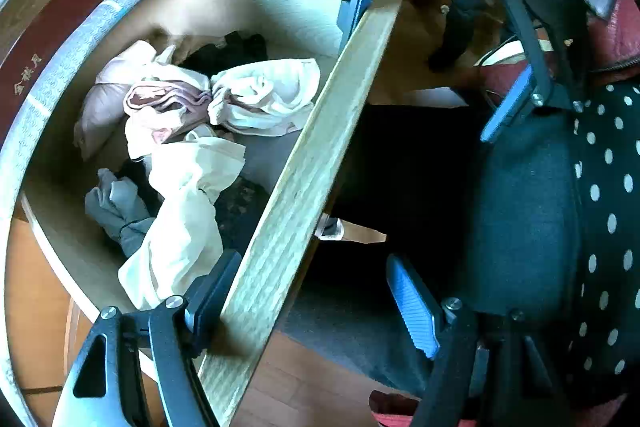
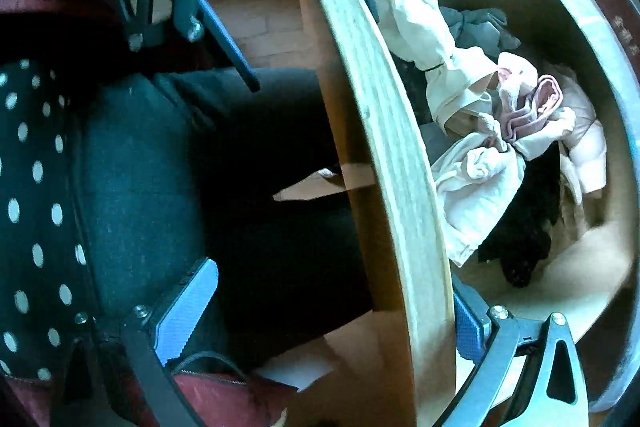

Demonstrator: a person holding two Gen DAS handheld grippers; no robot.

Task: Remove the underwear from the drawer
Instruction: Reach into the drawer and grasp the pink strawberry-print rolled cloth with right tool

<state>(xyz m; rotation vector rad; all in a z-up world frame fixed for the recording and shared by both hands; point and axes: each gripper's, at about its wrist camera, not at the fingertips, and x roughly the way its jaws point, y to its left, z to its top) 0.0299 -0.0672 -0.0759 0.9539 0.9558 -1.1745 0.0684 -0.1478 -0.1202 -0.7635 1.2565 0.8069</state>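
Observation:
An open light-wood drawer holds a loose pile of underwear (image 1: 224,99) (image 2: 480,155): pale pink, white, grey and black pieces. The drawer's front panel (image 1: 320,155) (image 2: 384,147) runs diagonally through both views. My left gripper (image 1: 312,299) (image 2: 294,3) is open and straddles this panel, one finger inside the drawer against the board and the blue-padded finger outside. My right gripper (image 2: 328,317) (image 1: 432,57) is open too and straddles the same panel further along. Neither gripper holds any cloth.
A person's dark trousers and polka-dot garment (image 1: 608,187) (image 2: 32,187) sit close to the drawer front. Wooden floor (image 1: 296,367) shows below. A blue-grey patterned fabric edge (image 1: 60,67) curves over the drawer's far side, beside a dark red box (image 1: 48,43).

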